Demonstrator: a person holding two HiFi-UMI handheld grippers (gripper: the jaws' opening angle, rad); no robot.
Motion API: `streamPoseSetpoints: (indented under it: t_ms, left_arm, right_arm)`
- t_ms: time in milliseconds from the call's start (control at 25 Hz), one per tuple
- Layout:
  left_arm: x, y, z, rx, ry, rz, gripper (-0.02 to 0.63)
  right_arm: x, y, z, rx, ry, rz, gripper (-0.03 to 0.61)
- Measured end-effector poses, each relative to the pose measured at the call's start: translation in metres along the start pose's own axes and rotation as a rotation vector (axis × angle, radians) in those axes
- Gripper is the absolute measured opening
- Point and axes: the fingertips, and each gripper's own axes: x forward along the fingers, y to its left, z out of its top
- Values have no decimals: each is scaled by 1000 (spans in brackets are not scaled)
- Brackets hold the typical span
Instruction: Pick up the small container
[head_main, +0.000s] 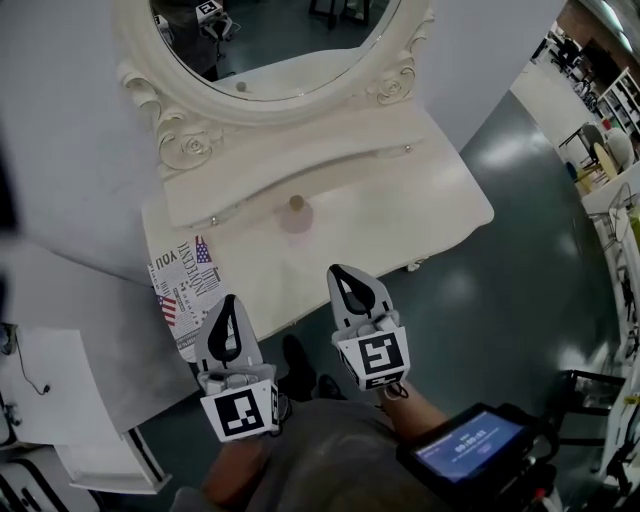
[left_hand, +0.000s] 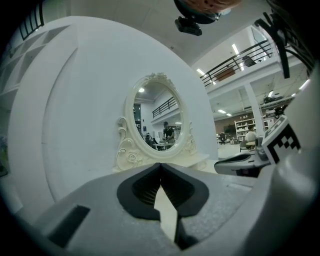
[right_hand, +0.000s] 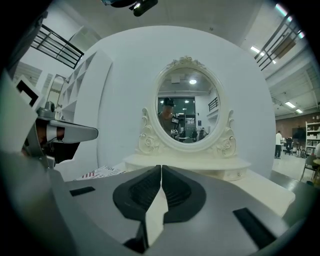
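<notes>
The small container, a pale pink jar with a tan lid, stands on the cream dressing table just in front of the mirror's raised base. Both grippers hover over the table's near edge, short of the jar. My left gripper is shut with nothing in it, down and left of the jar. The right gripper is also shut and empty, below and slightly right of it. In the left gripper view the jaws meet at the tip; in the right gripper view they do too. The jar is hidden in both gripper views.
An oval mirror in a carved frame rises at the table's back. A box printed with flags and newsprint lies on the table's left end. A white panel stands at the left. A device with a lit screen is at bottom right.
</notes>
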Motion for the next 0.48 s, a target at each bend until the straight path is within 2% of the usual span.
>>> streamPoseSetpoints:
  t_ms: [480]
  left_arm:
    - [73, 49, 24, 4, -57, -48, 14]
  right_arm:
    - [79, -5, 47, -52, -68, -53, 15]
